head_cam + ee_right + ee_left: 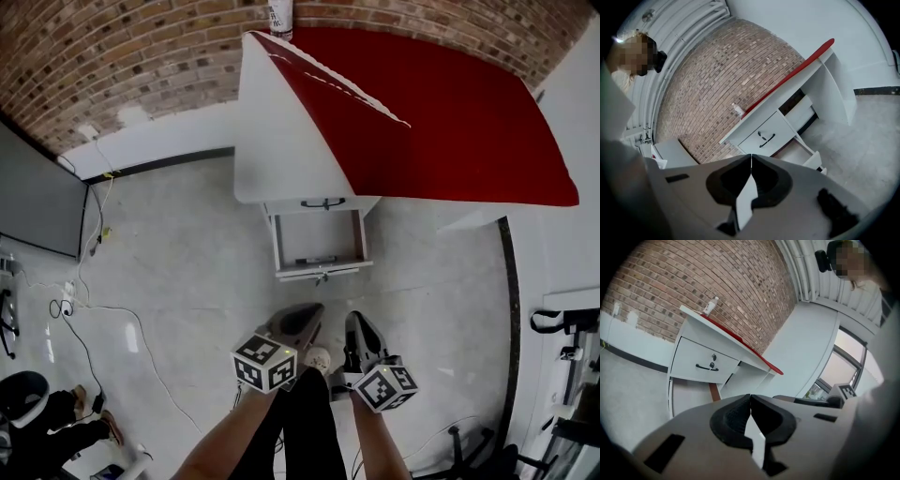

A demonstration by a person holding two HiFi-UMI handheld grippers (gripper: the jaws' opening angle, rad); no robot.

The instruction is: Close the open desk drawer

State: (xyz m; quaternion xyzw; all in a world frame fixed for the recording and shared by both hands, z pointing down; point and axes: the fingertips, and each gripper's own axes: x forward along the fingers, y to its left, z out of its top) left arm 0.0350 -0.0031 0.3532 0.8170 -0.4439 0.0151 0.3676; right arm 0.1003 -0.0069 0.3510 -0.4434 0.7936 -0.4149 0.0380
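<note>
Left gripper [312, 309]: jaws closed, pads meeting tip to tip with nothing between them. It is held over the floor at about 6 o'clock of the open drawer, well apart from it and touching nothing.
Right gripper [357, 321]: jaws likewise pressed together and empty. It sits just beside the left gripper at its 3 o'clock, and both point toward the desk.
Open drawer [317, 242]: the lower of two, pulled out toward the person at 12 o'clock from the grippers. Its white front panel is nearest them. A thin dark item [316, 260] lies across the inside by that front, too small to name.
Upper drawer [322, 203]: shut, directly at 12 o'clock of the open one, with a dark bar handle.
Desk [281, 122]: white body under a red top [450, 122], standing against a brick wall [141, 56].
Bottle [279, 19]: small, clear and upright on the desk's far corner, at 12 o'clock in the head view.
Floor [187, 272]: pale grey and glossy, with loose cables [94, 309] trailing at 9 o'clock of the grippers.
Person: both forearms reach in from 6 o'clock, one behind each marker cube.
</note>
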